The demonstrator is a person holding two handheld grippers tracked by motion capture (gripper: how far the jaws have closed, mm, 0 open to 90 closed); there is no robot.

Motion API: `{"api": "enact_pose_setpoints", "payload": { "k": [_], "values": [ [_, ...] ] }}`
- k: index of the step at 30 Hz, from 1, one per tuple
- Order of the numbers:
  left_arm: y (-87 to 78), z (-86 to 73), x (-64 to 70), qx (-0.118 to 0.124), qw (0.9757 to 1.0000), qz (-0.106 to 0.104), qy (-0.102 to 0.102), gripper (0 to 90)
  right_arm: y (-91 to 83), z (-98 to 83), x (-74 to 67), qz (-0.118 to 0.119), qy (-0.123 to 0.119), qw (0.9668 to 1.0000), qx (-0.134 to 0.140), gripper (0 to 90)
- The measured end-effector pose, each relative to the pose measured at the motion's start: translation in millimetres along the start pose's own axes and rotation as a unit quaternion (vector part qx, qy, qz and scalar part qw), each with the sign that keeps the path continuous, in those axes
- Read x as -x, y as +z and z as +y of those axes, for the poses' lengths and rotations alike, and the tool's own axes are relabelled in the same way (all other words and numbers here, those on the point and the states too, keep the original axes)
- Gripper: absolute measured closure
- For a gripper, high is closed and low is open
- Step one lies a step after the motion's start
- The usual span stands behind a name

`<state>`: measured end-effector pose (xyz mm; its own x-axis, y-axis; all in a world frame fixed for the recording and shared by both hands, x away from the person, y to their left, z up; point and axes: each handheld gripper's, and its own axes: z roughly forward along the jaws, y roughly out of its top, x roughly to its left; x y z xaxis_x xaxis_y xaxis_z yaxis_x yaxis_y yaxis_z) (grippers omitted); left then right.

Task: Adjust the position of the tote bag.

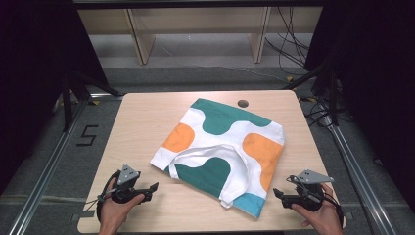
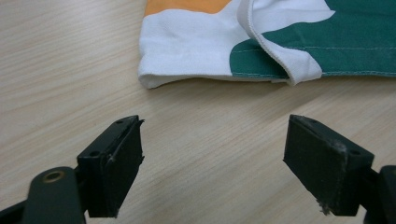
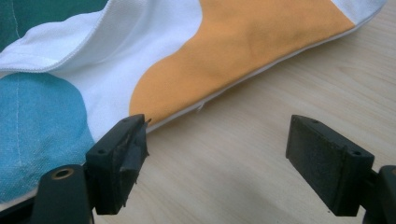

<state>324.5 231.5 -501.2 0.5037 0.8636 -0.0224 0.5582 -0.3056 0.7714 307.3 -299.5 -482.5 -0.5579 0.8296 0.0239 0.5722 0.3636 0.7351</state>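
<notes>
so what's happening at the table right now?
A person holds a gripper in each hand at the near edge of the wooden table. A patterned tote bag in white, green, orange and blue lies flat in the middle, its white handles resting on top. The left gripper and right gripper both point at the bag's near corners with fingers spread wide. Nothing is gripped; the bag looks untouched.

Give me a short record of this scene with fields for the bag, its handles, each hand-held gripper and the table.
bag: patterned cloth tote, flat on the table
handles: white loops lying on the bag
left hand-held gripper: open, empty, short of the bag's near corner
right hand-held gripper: open, empty, by the bag's edge
table: light wood
</notes>
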Motion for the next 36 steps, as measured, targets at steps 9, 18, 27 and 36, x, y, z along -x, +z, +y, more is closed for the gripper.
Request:
{"api": "enact_pose_setpoints", "payload": {
  "k": [9, 18, 27, 36],
  "values": [
    [0.0, 0.2, -3.7, -0.004, 1.0, 0.009, 0.001, 17.4, -0.2, 0.9, -3.4, -0.006, -0.007, 0.9999, 0.007, 21.8],
    [13.0, 11.7, -17.0, -0.011, 0.999, 0.043, 0.003, 19.0, 0.0, 2.7, -5.5, 0.002, -0.01, 0.9999, 0.004, 21.8],
    [35.6, 20.7, -23.9, -0.041, 0.9966, 0.066, 0.027, 24.8, 0.8, 2.0, -4.0, 0.005, -0.007, 0.9999, 0.006, 21.8],
    [48.6, 25.1, -25.5, -0.053, 0.9954, 0.074, 0.029, 27.1, 0.8, 2.3, -4.1, 0.006, -0.004, 1.0, 0.005, 22.5]
  ]
}}
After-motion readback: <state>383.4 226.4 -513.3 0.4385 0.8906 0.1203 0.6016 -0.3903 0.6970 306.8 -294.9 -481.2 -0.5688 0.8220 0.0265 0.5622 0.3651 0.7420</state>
